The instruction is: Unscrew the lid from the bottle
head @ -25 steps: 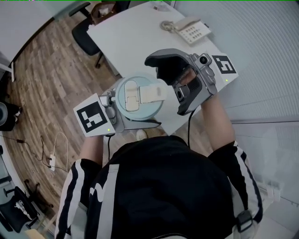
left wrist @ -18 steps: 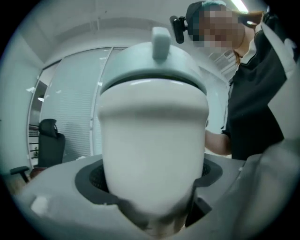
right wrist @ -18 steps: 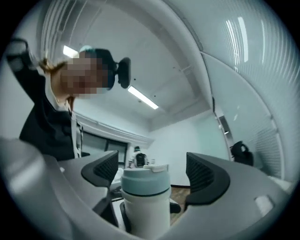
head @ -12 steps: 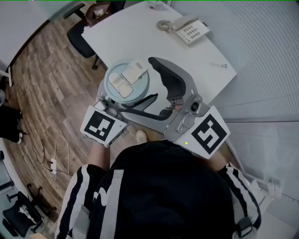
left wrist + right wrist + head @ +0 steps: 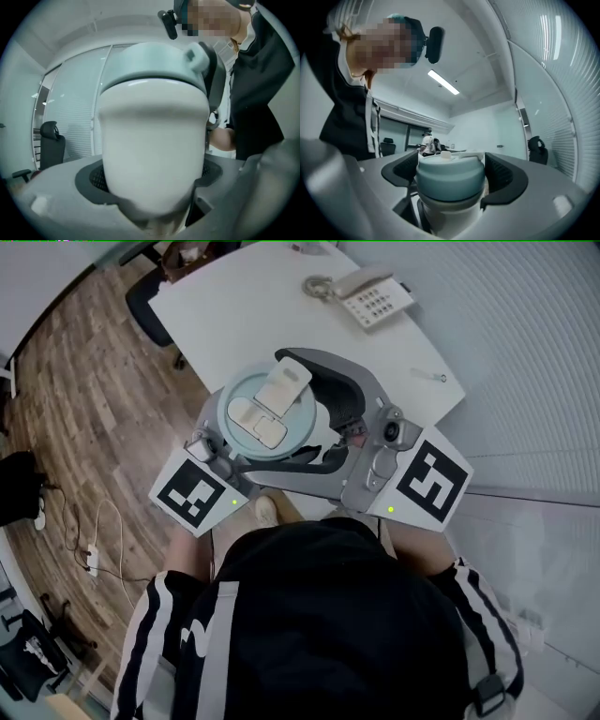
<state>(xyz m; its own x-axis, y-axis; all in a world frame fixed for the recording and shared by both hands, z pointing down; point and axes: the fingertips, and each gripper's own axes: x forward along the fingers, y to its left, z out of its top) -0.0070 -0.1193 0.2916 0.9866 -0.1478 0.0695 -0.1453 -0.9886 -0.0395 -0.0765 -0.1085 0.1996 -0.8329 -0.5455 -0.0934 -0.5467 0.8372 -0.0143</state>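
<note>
Your left gripper has its jaws clamped on the white body of the bottle, holding it upright off the table, close in front of your chest. Your right gripper has its jaws closed around the teal lid, pads pressed on both sides. The lid sits on the bottle, with its white flip tab on top.

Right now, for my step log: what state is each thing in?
bottle: upright, closed.
lid: seated on the bottle.
left gripper: fingers shut on the bottle's body.
right gripper: fingers shut on the lid.
</note>
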